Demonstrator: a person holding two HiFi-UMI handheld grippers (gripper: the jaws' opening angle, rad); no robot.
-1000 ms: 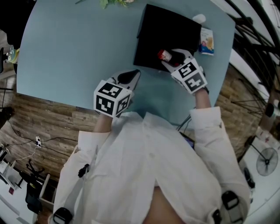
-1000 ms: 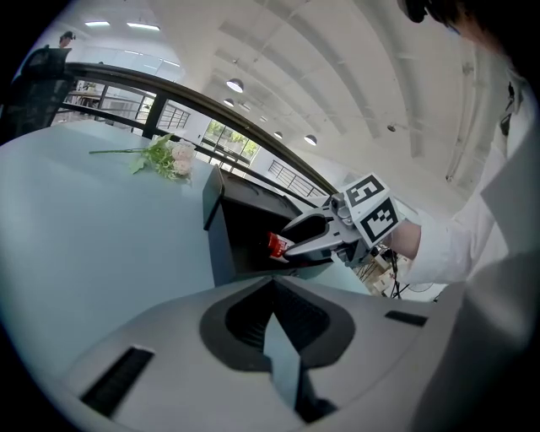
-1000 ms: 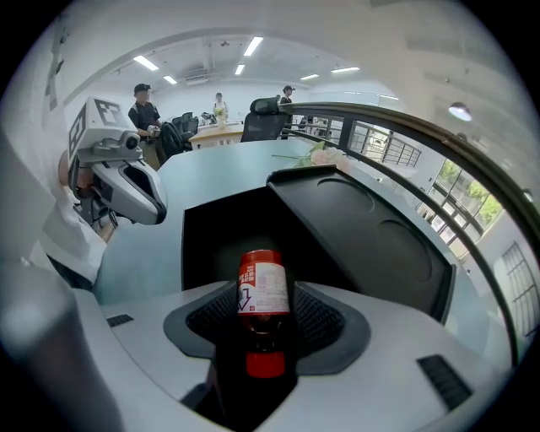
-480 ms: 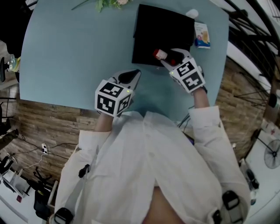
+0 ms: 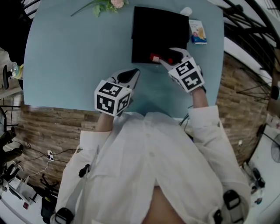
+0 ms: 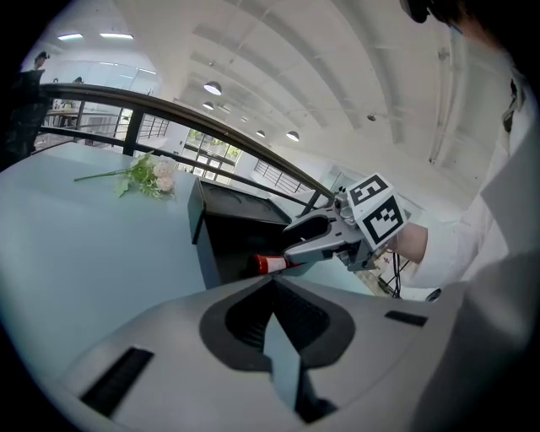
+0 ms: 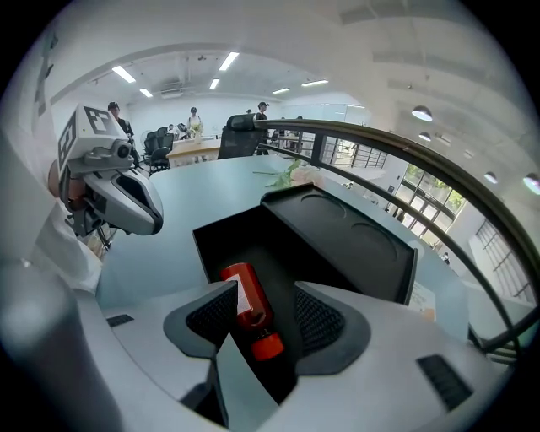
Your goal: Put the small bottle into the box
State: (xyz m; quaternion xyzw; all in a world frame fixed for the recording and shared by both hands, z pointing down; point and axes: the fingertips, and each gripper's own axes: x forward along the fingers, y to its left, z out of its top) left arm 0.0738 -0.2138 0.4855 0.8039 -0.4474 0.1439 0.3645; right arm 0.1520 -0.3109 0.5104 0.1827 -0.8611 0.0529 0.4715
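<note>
The small red bottle (image 5: 155,57) lies crosswise between the jaws of my right gripper (image 5: 169,57), which is shut on it. It hangs at the near edge of the open black box (image 5: 158,30), over the box's dark inside. In the right gripper view the bottle (image 7: 243,297) points away from me, its red cap nearest the camera. The left gripper view shows the bottle's end (image 6: 272,263) sticking out of the right gripper (image 6: 310,240). My left gripper (image 5: 132,75) is shut on nothing, low over the table and left of the box's near corner.
The light blue table (image 5: 65,52) carries a sprig of flowers (image 5: 107,4) at its far edge. A small printed packet (image 5: 197,32) and a white object (image 5: 186,11) lie right of the box. The box's lid (image 7: 350,232) stands open on the far side.
The right gripper stays at the box's near edge, and the bottle now reaches slightly further left over the box. The head camera has shifted. The left gripper has not moved.
</note>
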